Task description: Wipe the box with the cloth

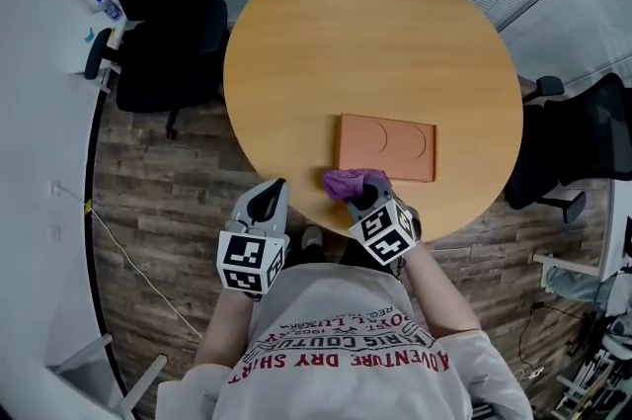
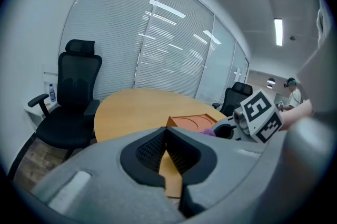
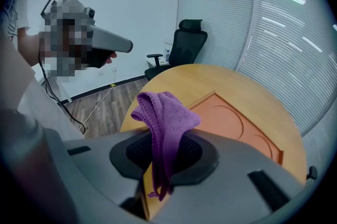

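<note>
**Box (image 1: 385, 147) flat on the round bench (image 1: 375, 33), cloth (image 1: 352, 180) pinched at its near corner**

The box is a thin orange-brown rectangle with a smooth matt top. It has a low raised border and two round outlines pressed into its surface. It lies on the person's side of the bench, right of the middle, with a long side facing the person. Its top is closed over, so what it holds cannot be seen. The bench is a pale wooden disc with a smooth, fine-grained surface.

The cloth is purple and soft, with a knitted-looking weave and a stitched hem, and it is bunched into loose folds. The right gripper (image 1: 363, 193) has its jaws clamped on the cloth. In the right gripper view the black ribbed pads (image 3: 138, 153) squeeze its middle, a crumpled head stands above them and a narrow tail hangs below. In the head view the bunch sits at the box's near left corner. Whether it touches the box cannot be told.

The left gripper (image 1: 268, 195) has a grey moulded shell. Its jaws are brought together at the tips with nothing between them. It is held over the bench's near edge, to the left of the box and apart from it.

A black office chair (image 1: 163, 42) stands on either side of the bench, on a floor (image 1: 168, 210) of grey-brown wooden planks.
</note>
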### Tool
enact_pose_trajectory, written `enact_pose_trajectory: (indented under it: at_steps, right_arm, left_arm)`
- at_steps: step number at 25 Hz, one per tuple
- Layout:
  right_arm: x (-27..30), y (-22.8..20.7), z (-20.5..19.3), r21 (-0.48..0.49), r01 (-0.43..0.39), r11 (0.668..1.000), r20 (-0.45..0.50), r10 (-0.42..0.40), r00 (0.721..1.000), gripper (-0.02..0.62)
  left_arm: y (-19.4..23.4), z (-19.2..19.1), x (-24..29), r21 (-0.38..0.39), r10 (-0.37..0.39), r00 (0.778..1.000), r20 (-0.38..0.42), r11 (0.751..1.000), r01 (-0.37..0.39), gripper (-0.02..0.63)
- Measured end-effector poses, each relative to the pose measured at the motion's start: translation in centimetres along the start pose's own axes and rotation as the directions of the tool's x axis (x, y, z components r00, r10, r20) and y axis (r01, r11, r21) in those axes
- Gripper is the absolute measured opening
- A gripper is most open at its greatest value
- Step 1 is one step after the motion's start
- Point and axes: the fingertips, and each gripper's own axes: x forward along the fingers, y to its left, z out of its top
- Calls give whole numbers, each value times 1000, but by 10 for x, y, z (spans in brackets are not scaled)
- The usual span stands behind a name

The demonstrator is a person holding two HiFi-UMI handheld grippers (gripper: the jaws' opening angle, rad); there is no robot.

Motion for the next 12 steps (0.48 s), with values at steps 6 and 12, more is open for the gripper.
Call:
enact_pose_trajectory:
  at_steps: [6,12]
  right_arm:
    - [-11,32,-25,31,-55,998,-43,57,997,83]
    - [-45,2,-24,37,41,998,-17,-41,999,83]
  left_arm:
    - [-11,-3,0,10,-31,1000,-3,999,31,9]
    - [-34,6,6,18,-71,997,17,997,71,9]
